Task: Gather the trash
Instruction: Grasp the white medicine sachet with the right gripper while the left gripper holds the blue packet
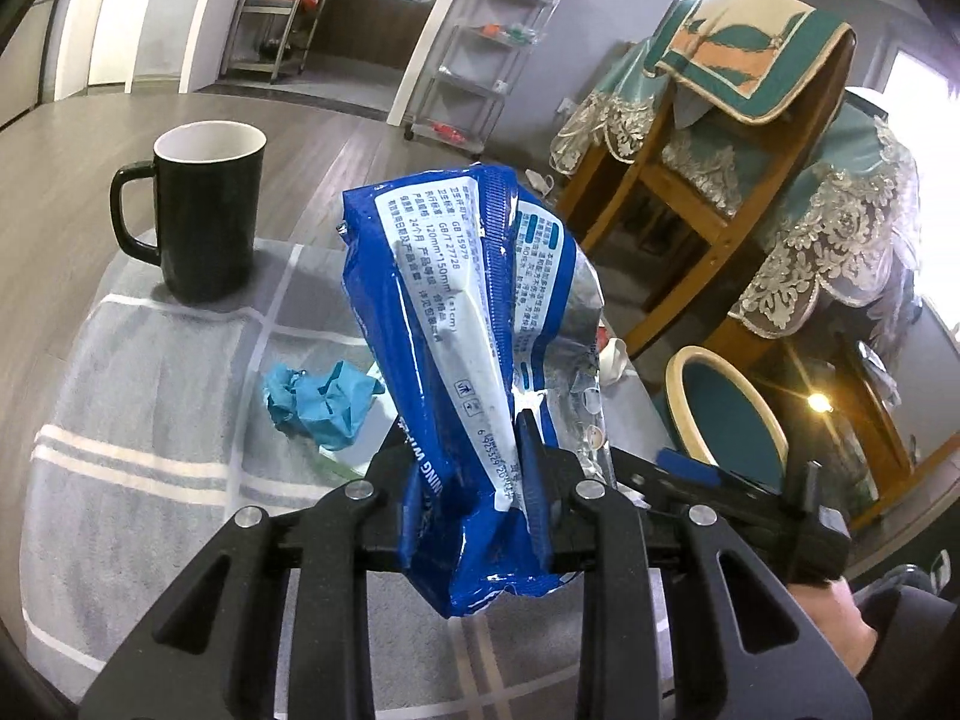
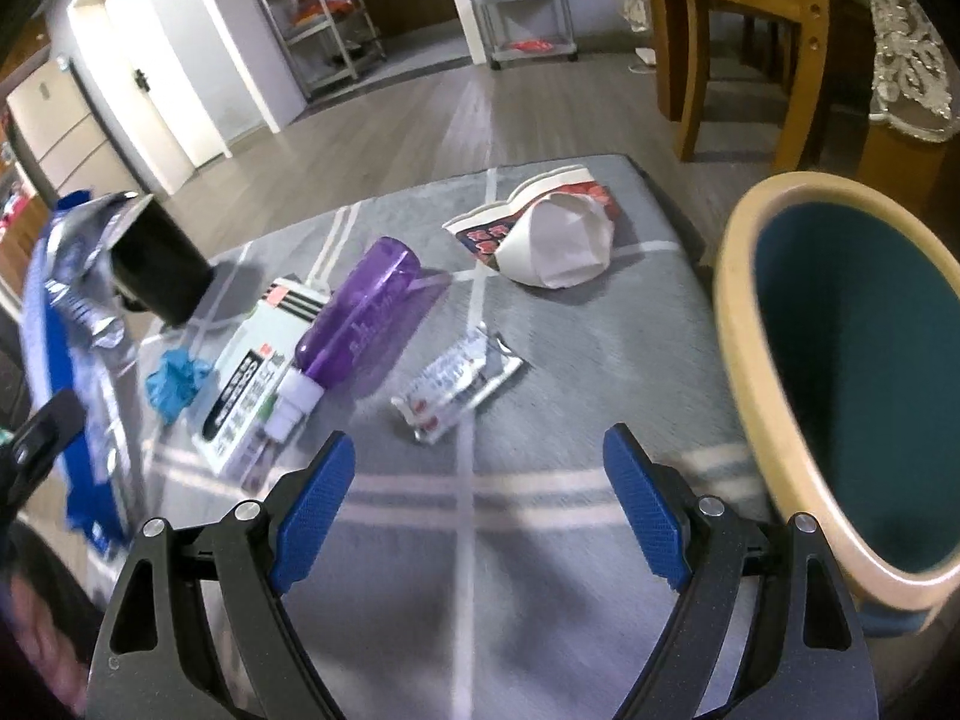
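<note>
**Ana:** Trash is what we're gathering, and the blue wipes packet [image 1: 474, 348] is already off the table: the left tongs [image 1: 474, 480] are clamped tight on its lower part, and it stands up crumpled between the fingers, above the grey striped cloth [image 1: 150, 420].

**Ben:** And the right tongs [image 2: 477, 510]?

**Ana:** Spread wide with nothing between them, hovering over the cloth just beside the bin [image 2: 840, 372], which sits at the table's right edge.

**Ben:** So which step is this?

**Ana:** I'd say the carry. Next the packet needs to travel right, over the bin's cream rim, and be let go there. The right tongs look placed to go for the small torn wrapper [image 2: 459, 387] ahead of them.

**Ben:** What else counts as rubbish?

**Ana:** Probably the scrunched blue glove [image 1: 318, 402] and the flattened paper cup [image 2: 540, 240]. The mug [image 1: 204, 210], purple bottle [image 2: 360, 312] and white box [image 2: 252, 384] I wouldn't call trash.

**Ben:** Anything unclear?

**Ana:** The bin's bottom is dark, so I can't tell what's inside. The packet's far side is hidden, and it's blurred and cut off at the right camera's left edge.
</note>
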Action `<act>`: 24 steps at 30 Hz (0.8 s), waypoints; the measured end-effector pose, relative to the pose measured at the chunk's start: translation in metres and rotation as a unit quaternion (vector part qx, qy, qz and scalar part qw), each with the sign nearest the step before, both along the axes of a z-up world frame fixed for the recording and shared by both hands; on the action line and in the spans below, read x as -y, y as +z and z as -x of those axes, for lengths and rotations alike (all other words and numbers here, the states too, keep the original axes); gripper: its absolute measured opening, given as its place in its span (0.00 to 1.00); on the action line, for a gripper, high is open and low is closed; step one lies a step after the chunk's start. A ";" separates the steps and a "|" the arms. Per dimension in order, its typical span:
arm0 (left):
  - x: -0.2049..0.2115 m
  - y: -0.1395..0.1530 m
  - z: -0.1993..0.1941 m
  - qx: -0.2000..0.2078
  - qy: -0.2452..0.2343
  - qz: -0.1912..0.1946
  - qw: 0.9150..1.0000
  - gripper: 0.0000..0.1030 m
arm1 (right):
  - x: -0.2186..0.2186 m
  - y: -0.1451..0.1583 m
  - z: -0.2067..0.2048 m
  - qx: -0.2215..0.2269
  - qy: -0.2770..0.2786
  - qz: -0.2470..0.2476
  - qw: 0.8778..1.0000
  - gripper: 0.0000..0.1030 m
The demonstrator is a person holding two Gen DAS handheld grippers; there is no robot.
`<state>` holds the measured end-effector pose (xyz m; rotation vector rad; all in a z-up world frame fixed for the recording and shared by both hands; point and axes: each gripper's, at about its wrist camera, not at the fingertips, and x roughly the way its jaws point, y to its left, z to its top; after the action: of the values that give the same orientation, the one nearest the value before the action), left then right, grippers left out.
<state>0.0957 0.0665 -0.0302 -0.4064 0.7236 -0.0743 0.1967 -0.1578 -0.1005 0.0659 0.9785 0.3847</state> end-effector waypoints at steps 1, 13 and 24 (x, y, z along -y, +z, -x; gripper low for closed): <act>-0.001 -0.001 0.000 0.000 0.003 0.003 1.000 0.26 | -0.003 -0.002 -0.004 -0.004 -0.004 0.002 1.000 0.83; -0.009 -0.011 -0.003 -0.009 0.009 0.020 1.000 0.26 | -0.040 -0.020 -0.027 0.006 0.001 0.089 0.996 0.83; 0.000 -0.018 -0.008 -0.020 -0.001 0.010 1.000 0.26 | -0.039 -0.020 -0.011 0.036 0.050 0.088 0.994 0.60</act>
<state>0.1034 0.0663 -0.0485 -0.4266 0.7635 -0.0763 0.2079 -0.1188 -0.1202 -0.1555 0.9437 0.3891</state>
